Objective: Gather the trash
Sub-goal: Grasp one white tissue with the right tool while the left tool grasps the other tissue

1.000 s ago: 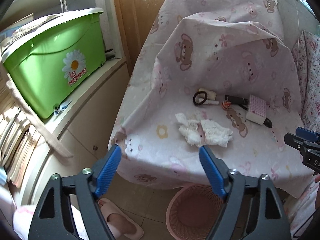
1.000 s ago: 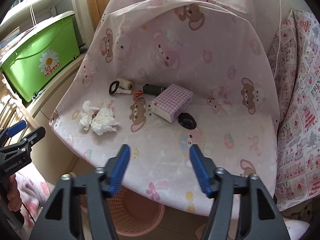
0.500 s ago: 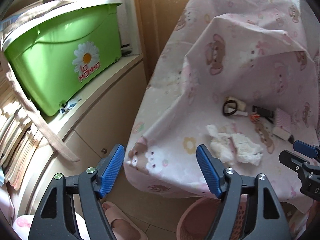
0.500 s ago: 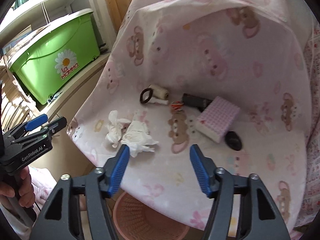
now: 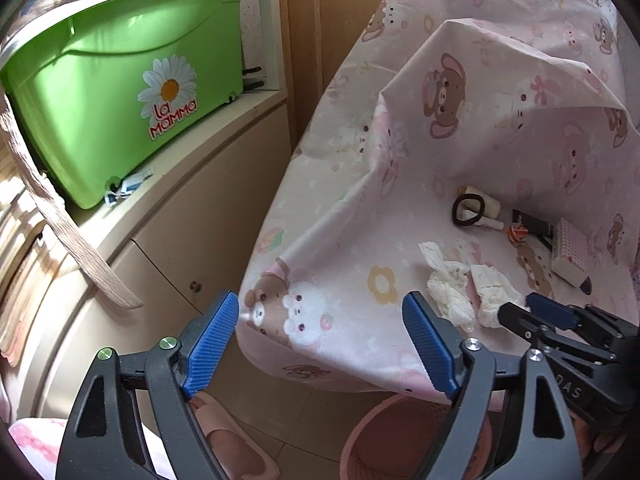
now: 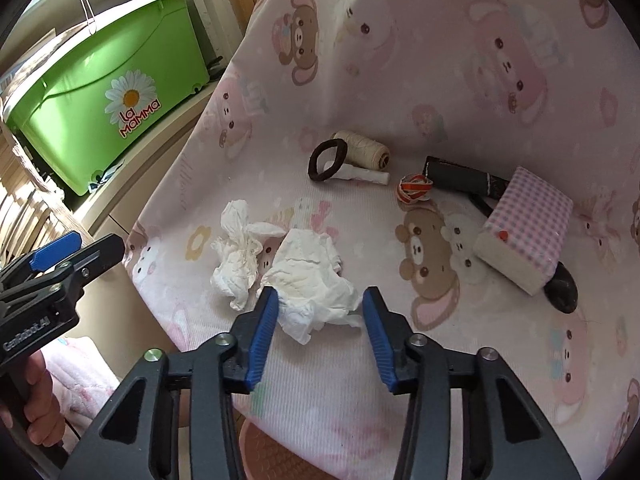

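Note:
Two crumpled white tissues lie on the pink bear-print cloth (image 6: 460, 360): a larger one (image 6: 310, 276) and a smaller one (image 6: 236, 256) to its left. My right gripper (image 6: 318, 300) is open, its blue pads on either side of the larger tissue's near end. In the left wrist view the tissues (image 5: 460, 284) lie right of centre, with the right gripper (image 5: 532, 316) at them. My left gripper (image 5: 320, 320) is open and empty, off the cloth's left corner. A pink wicker bin (image 5: 396, 436) stands on the floor below the edge.
Behind the tissues lie a brown hair tie (image 6: 326, 158), a twine spool (image 6: 362, 148), a red-white band (image 6: 414, 186), a black tube (image 6: 460, 174), a pink checked box (image 6: 524, 222) and a black oval (image 6: 562, 284). A green tub (image 5: 120, 92) sits on the cabinet at left.
My right gripper has moved forward and down to straddle the larger tissue. My left gripper has drifted left, away from the tissues, toward the cloth's corner.

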Tool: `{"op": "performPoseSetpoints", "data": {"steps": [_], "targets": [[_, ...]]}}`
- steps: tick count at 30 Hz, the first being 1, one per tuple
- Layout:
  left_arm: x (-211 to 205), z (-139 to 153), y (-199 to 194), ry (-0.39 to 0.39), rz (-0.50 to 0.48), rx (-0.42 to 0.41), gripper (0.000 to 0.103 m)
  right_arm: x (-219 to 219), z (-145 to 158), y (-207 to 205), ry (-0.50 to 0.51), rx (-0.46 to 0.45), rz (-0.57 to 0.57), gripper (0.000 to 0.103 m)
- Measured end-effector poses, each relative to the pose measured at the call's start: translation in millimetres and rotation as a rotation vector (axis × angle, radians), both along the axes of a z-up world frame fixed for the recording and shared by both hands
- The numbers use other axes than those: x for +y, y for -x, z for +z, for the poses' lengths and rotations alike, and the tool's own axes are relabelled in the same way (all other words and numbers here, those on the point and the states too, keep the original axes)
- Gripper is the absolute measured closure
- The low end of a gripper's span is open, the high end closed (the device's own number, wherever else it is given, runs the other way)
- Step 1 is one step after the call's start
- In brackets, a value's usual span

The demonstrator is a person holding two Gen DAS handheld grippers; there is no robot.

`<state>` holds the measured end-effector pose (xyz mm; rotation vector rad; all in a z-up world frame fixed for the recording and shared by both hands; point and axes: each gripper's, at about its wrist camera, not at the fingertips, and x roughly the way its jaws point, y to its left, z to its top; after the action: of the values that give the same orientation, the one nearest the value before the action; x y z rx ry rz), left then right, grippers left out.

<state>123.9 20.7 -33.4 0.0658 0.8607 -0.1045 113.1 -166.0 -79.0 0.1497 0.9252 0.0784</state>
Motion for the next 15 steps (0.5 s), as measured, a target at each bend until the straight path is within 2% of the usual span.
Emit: {"op": "performPoseSetpoints", "data": {"steps": [2, 4, 8, 15], "targets": [[-1, -5, -3, 0.001, 0.016, 0.021, 0.02, 1, 0, -1, -0.021, -0.006, 0.011, 0.085], [-2, -8, -4, 0.009, 0.021, 0.03, 0.02, 1, 3, 0, -0.012, -0.022, 0.006, 0.096], [-8, -7, -1, -0.002, 0.015, 0.007, 0.02, -2, 12, 7, 0.021, -0.06, -0.021, 0.098], [-25, -2, 6, 0.013, -0.054, -0.037, 0.02, -42, 45, 34, 0.043, -0.128, -0.128, 0.099]]}}
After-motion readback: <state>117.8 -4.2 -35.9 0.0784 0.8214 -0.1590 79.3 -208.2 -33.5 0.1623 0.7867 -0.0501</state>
